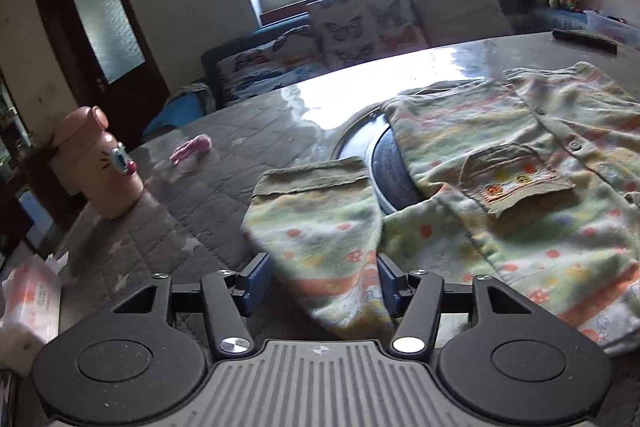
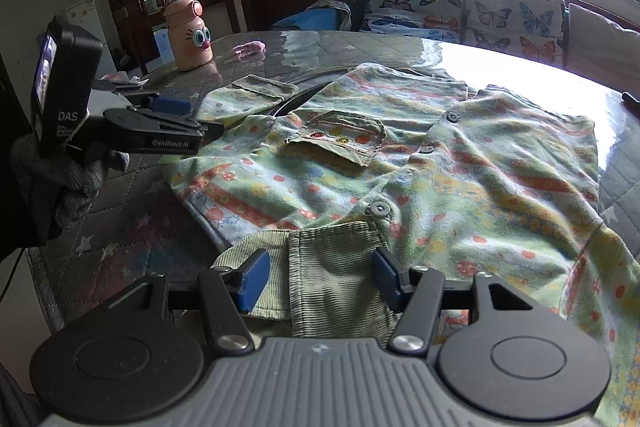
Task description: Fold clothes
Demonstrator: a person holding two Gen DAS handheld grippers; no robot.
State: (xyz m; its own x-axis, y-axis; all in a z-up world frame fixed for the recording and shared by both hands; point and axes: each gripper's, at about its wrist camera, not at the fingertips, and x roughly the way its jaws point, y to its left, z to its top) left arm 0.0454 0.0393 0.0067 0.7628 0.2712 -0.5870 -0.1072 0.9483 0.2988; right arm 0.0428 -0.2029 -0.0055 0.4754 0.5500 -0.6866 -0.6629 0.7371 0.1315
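Shirt (image 2: 420,163) lies flat, front up, on the table (image 2: 132,227); left gripper (image 1: 322,281) fingers open, straddling the sleeve (image 1: 316,227) without pinching it; right gripper (image 2: 318,277) fingers open around the corduroy collar (image 2: 332,267), likely lining up a fold.

Legible markings, right wrist view only:

1. "DAS", white capitals, printed on the black camera housing (image 2: 66,83) mounted on the left gripper (image 2: 176,115); smaller lines beneath it are too fine to be read.
2. "GenRobot.AI", pale lettering, printed along the side of the same gripper's black arm (image 2: 160,141).

Left wrist view: faint print is seen on a pink-and-white packet (image 1: 30,303) at the counter edge, but it cannot be read. No other text, number or sign is made out.
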